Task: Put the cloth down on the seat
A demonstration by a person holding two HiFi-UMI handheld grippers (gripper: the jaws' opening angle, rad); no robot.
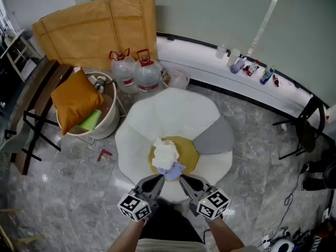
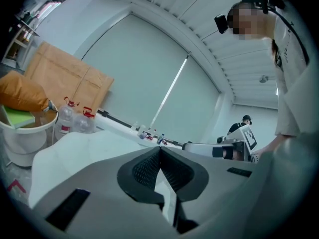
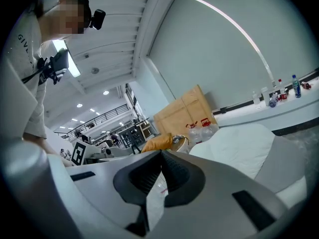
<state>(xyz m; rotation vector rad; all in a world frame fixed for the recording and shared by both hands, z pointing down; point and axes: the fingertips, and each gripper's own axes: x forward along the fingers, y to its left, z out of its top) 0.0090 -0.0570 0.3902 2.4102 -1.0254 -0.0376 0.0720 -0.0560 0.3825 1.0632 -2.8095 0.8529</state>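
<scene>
Setting: a staged test bay inside a large open hall, lab or workshop type.

Evidence:
- Polished grey stone floor (image 1: pixel 63 193).
- Curved white ledge (image 1: pixel 210 72) along a plain pale wall, with small bottles (image 1: pixel 266 76) on it.
- Flattened cardboard sheets (image 1: pixel 100 30) and water jugs (image 1: pixel 148 72) parked against that wall.
- One petal-shaped seat (image 1: pixel 178 112) standing alone.
- Right gripper view: high ceiling with spot lights (image 3: pixel 105 92) and a mezzanine railing (image 3: pixel 99 118).

Bright even indoor light, soft shadows, fisheye bending with dark corners, blurred close foreground
</scene>
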